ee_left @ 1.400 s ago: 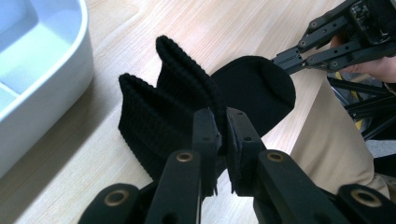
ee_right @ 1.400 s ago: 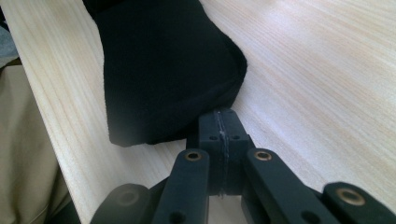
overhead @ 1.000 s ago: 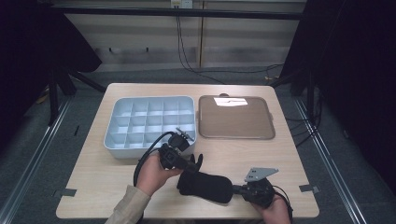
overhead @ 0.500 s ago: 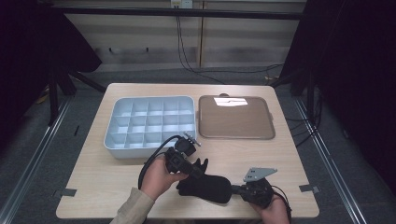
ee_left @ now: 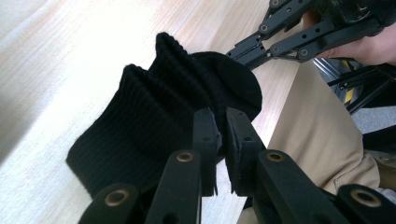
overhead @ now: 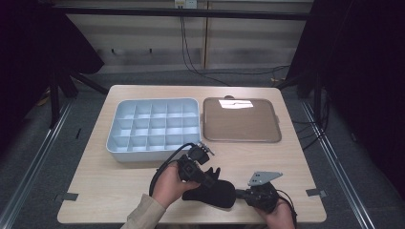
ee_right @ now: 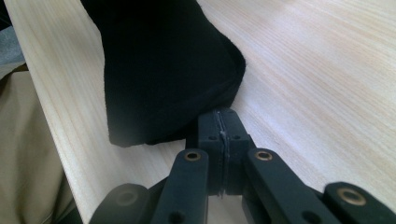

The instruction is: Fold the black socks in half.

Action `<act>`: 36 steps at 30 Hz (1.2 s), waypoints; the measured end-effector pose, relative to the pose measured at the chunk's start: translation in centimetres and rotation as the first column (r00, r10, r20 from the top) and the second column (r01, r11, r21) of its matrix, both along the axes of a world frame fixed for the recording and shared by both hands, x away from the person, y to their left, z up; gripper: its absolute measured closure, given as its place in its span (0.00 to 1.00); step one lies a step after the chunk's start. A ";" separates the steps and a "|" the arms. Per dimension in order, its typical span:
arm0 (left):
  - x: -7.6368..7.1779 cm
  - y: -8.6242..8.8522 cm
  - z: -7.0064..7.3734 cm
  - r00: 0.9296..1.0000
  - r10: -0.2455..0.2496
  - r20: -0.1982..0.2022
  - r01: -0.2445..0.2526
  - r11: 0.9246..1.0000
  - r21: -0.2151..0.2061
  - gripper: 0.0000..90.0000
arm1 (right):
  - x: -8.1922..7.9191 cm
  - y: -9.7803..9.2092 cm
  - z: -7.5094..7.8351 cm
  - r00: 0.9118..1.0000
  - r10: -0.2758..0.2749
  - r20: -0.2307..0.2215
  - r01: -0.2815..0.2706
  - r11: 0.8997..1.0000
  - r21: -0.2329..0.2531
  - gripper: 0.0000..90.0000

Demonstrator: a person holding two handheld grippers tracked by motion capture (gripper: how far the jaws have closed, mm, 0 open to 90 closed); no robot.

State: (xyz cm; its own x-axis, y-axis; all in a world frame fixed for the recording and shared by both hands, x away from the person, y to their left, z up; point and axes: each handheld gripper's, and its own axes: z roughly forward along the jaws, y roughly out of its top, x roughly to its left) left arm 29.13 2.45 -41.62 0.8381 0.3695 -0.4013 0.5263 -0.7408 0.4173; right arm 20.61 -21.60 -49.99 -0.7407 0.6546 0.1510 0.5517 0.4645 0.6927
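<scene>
A black knit sock (overhead: 212,191) lies on the worktop (overhead: 286,162) close to its near edge, between the two hand-held grippers. Its long axis runs roughly left to right along that edge in the high view, tilted slightly so that the ribbed cuff end sits up and left, toward the left gripper (overhead: 206,175), and the rounded end points right, toward the right gripper (overhead: 241,194). In the left gripper view the left gripper (ee_left: 223,140) has its fingers (ee_left: 204,135) drawn nearly together on a fold of the ribbed cuff, with only a thin gap between the pads where the cloth sits, and the sock (ee_left: 163,116) is bunched into ridges there. In the right gripper view the right gripper (ee_right: 220,123) has its fingers (ee_right: 208,128) pressed together at the sock's (ee_right: 159,65) rounded edge (whether fabric is actually pinched between them cannot be told, since the pads meet flush). The near edge of the worktop lies just beside the sock, leaving little room on that side. Open worktop extends to the right and left of the sock. Beyond it, a pale blue compartment tray (overhead: 153,125) stands near the left gripper, and a brown flat tray (overhead: 241,120) sits farther back on the right, well apart from the sock.
</scene>
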 end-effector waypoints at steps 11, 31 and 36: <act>-0.5 -1.5 -1.2 1.000 -0.022 -0.016 0.022 1.000 0.019 0.93 | 0.0 0.2 0.0 1.000 0.007 0.005 -0.007 1.000 -0.003 0.99; -1.5 -3.4 -2.9 0.996 -0.077 -0.036 0.079 0.995 0.062 0.92 | 0.0 0.3 0.0 1.000 0.006 0.008 -0.006 1.000 -0.002 0.99; -1.6 -3.6 -3.1 0.997 -0.072 -0.037 0.074 0.996 0.058 0.91 | 0.0 0.4 0.0 1.000 0.006 0.007 -0.005 1.000 -0.001 0.99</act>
State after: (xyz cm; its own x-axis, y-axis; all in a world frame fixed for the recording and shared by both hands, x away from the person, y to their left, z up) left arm 27.53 -1.17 -44.77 0.8497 0.3321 -0.4096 0.4834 -0.8007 0.3538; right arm 20.61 -21.24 -50.03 -0.7453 0.6506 0.1457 0.5446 0.4680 0.6960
